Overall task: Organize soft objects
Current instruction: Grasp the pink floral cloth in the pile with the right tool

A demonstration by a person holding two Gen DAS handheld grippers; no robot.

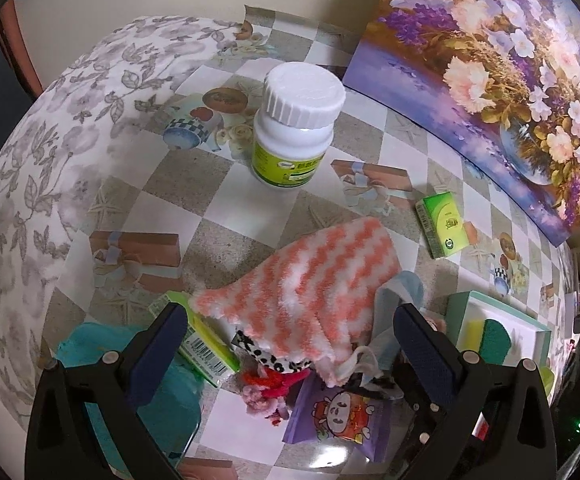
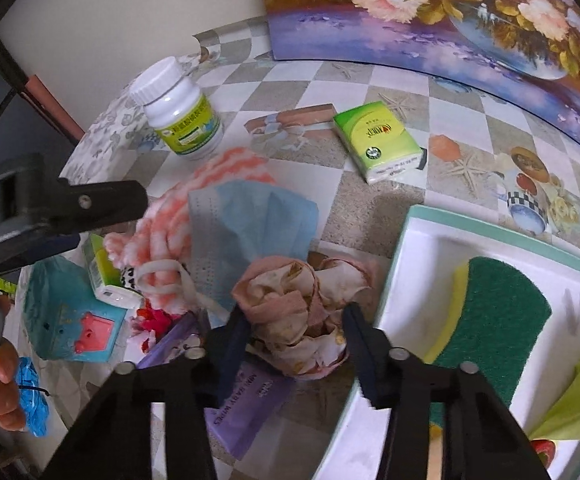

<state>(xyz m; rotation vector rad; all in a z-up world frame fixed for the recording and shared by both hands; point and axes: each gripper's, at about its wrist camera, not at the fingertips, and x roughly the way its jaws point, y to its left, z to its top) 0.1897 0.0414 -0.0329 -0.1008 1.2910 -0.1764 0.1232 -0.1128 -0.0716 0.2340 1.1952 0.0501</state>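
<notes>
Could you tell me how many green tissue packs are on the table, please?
2: one pack lies near the painting; another pack lies by the striped cloth, partly covered. More may be hidden under the pile.

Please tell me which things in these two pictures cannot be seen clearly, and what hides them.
- Black-and-white spotted item, left wrist view: mostly under the pink striped cloth; its kind is unclear.
- Face mask, left wrist view: mostly behind that cloth and the left gripper.
- Purple wipes pack, right wrist view: partly behind the right gripper; print mostly unreadable.
- Floral cloth, right wrist view: whether the open jaws touch it is unclear.
- Tray, right wrist view: cut off by the frame edge.
</notes>
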